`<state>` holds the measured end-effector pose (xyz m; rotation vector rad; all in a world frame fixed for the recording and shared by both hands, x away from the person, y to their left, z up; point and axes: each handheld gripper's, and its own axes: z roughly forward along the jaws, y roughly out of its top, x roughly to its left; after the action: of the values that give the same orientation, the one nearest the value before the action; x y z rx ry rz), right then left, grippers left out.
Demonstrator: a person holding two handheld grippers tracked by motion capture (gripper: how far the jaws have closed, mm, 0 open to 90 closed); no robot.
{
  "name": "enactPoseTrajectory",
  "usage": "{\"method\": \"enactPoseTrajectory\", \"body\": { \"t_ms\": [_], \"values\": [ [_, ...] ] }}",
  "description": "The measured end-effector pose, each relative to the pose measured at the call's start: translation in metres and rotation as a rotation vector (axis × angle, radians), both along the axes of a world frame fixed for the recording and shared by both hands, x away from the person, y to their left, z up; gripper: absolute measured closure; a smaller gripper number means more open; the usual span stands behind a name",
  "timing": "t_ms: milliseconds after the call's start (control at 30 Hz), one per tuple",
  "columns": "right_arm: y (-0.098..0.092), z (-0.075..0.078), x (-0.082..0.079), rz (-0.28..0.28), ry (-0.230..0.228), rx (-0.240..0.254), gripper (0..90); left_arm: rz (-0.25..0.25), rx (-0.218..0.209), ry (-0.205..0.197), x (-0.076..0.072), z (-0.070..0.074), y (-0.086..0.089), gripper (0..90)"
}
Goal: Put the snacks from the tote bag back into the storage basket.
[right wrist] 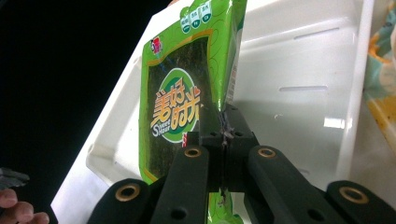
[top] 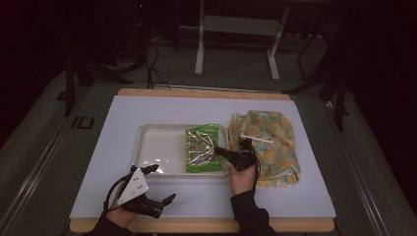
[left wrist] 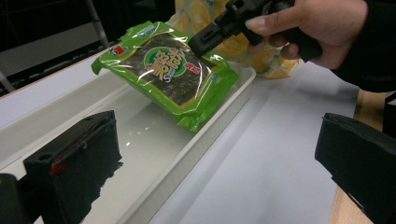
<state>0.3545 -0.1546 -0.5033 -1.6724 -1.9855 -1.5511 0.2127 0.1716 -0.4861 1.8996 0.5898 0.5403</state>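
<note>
A green seaweed snack packet (top: 201, 148) hangs tilted over the right part of the white tray (top: 152, 147). My right gripper (top: 220, 151) is shut on the packet's right edge. In the right gripper view the jaws pinch the packet (right wrist: 177, 98) along its side seam, pads together at the gripper (right wrist: 223, 133). In the left gripper view the packet (left wrist: 168, 70) is lifted above the tray (left wrist: 205, 135), with its lower corner near the tray rim. My left gripper (top: 160, 183) rests open at the table's front left, jaws wide apart with nothing between them (left wrist: 210, 154).
A yellow patterned cloth bag (top: 265, 142) lies right of the tray, with a white stick-like thing (top: 255, 138) on it. A white mat (top: 147, 105) covers the wooden table. The table's front edge runs close to both hands.
</note>
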Motion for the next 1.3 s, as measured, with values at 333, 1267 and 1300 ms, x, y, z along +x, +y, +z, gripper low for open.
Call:
{"method": "enactPoseTrajectory", "body": {
  "t_ms": [333,1267,1300],
  "values": [
    [-0.001,-0.010,-0.002,-0.008,0.031,-0.026,88.9,0.000,0.001,0.000,0.000,0.000,0.000,0.4],
    [0.003,-0.022,0.002,0.017,0.057,-0.158,83.3,-0.005,0.009,0.001,0.001,0.000,0.000,0.4],
    [0.002,-0.022,0.002,0.018,0.058,-0.156,82.3,-0.005,0.009,0.001,0.001,0.000,0.000,0.5]
  ]
}}
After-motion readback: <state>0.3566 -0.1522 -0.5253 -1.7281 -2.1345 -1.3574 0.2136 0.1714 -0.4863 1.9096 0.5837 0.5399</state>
